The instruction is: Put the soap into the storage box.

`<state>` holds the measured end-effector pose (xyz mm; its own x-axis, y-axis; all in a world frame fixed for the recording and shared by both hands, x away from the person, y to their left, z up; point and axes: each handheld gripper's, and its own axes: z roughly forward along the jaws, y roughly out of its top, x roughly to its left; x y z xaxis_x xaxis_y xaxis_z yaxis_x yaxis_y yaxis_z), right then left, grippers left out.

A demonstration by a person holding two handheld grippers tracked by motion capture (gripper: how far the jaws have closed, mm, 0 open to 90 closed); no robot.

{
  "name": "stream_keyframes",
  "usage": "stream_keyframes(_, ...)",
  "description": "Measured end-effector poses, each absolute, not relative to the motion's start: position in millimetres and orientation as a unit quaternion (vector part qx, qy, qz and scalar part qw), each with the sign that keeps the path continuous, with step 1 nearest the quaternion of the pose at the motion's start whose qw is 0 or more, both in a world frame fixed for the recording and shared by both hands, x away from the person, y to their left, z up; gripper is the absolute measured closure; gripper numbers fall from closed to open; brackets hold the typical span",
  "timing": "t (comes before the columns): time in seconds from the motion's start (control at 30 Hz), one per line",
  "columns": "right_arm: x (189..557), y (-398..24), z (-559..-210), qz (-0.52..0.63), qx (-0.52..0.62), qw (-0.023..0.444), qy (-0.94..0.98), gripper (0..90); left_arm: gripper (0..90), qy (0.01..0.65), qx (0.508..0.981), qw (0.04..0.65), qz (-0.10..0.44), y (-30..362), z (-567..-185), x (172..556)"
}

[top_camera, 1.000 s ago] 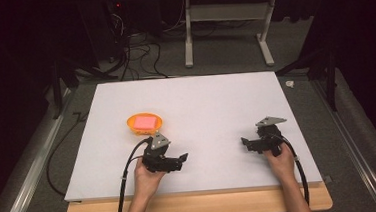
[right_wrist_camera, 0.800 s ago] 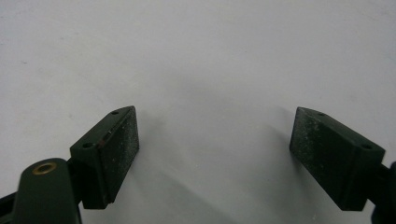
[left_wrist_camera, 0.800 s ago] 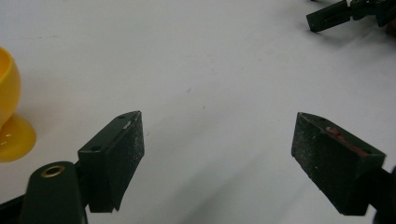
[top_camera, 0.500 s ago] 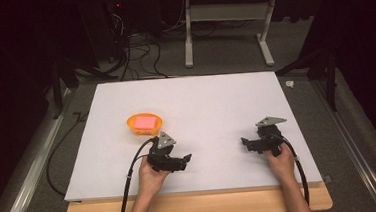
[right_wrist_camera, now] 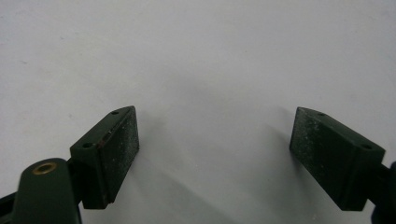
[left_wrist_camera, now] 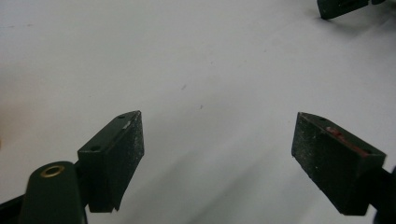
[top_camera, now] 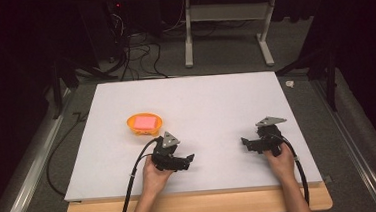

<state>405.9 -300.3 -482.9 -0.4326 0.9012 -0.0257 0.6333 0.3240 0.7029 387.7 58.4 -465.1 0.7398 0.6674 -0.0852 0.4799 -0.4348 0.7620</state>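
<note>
Orange bowl (top_camera: 144,124) on the left half of the bench (top_camera: 216,104), round, shallow, glossy like plastic; inside it a flat pink square block (top_camera: 145,121), matte, looks like a sponge or pad, can't tell which. Bench top is a white smooth sheet with faint specks, sitting on a light wood board that shows along the near edge. Left tongs (top_camera: 184,161) held in the left hand (top_camera: 155,172) near the front edge, just in front and to the right of the bowl, not touching it; jaws spread wide, nothing between them. In the left gripper view the left tongs (left_wrist_camera: 217,156) show two black blocky pads with rough, grainy inner faces, a reddish smear on the top of the right pad, a brass ring at the lower left, bare white sheet between; a bit of the other tongs sits at the top right corner. Right tongs (top_camera: 249,144) in the right hand (top_camera: 280,160) on the right side of the bench, well apart from the bowl, grey three-cornered plate on top, black cable trailing back along the forearm. Right gripper view: right tongs (right_wrist_camera: 214,149) also spread wide and empty, same black gritty pads, soft shadows under them on the sheet. Beyond the bench, grey carpet floor, cables, and a white metal frame leg.
</note>
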Motion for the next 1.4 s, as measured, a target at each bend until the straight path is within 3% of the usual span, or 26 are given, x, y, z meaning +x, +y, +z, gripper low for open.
stream_keyframes(1.4, 406, -300, -483, 0.316, 0.488, 0.213, 0.786, 16.5, 15.8, 0.348, 0.848, 0.374, 0.144, 44, -487, 393)
